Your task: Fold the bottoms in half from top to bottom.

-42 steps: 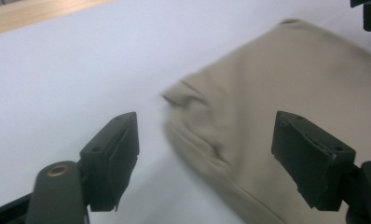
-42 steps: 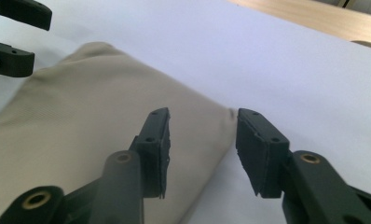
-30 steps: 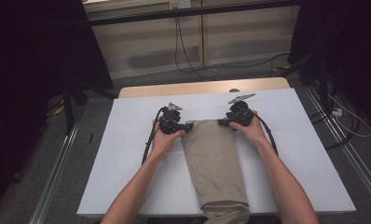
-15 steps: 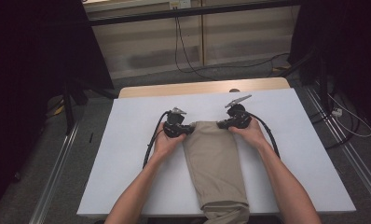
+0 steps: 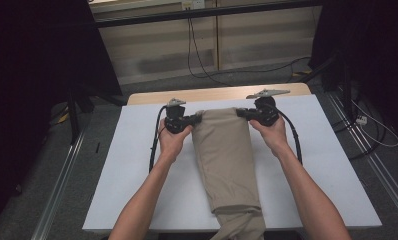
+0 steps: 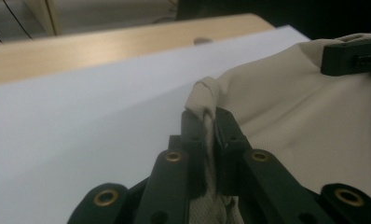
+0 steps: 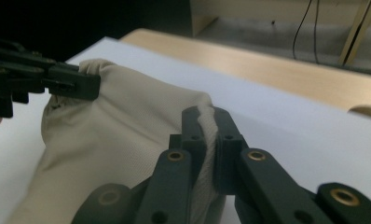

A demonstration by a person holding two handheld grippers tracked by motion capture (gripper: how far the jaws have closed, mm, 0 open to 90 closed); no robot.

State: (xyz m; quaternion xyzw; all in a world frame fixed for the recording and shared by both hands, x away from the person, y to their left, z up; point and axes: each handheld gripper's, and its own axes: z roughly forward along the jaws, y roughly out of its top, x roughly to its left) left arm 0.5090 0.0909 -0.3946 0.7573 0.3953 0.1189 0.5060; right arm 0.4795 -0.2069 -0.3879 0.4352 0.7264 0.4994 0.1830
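A beige garment (image 5: 227,160) lies lengthwise on the white table (image 5: 132,170), and its near end hangs over the front edge. My left gripper (image 5: 198,119) is shut on the far left corner of the cloth. My right gripper (image 5: 241,113) is shut on the far right corner. In the left gripper view the jaws (image 6: 207,123) pinch a bunched fold of the beige garment (image 6: 305,121), and the right gripper (image 6: 356,53) shows at the top right. In the right gripper view the jaws (image 7: 207,121) clamp a rolled edge of the garment (image 7: 127,135), with the left gripper (image 7: 81,84) at the far corner. The far edge is raised off the table.
A strip of bare wood (image 5: 212,93) runs along the table's far edge. Black cables (image 5: 154,145) trail from the grippers over the white surface. Dark stands (image 5: 77,100) and floor rails (image 5: 62,190) flank the table, and a wall with cables lies beyond it.
Both grippers have closed on the garment's far corners and risen, lifting that edge off the table. The hands now sit a little farther up the view.
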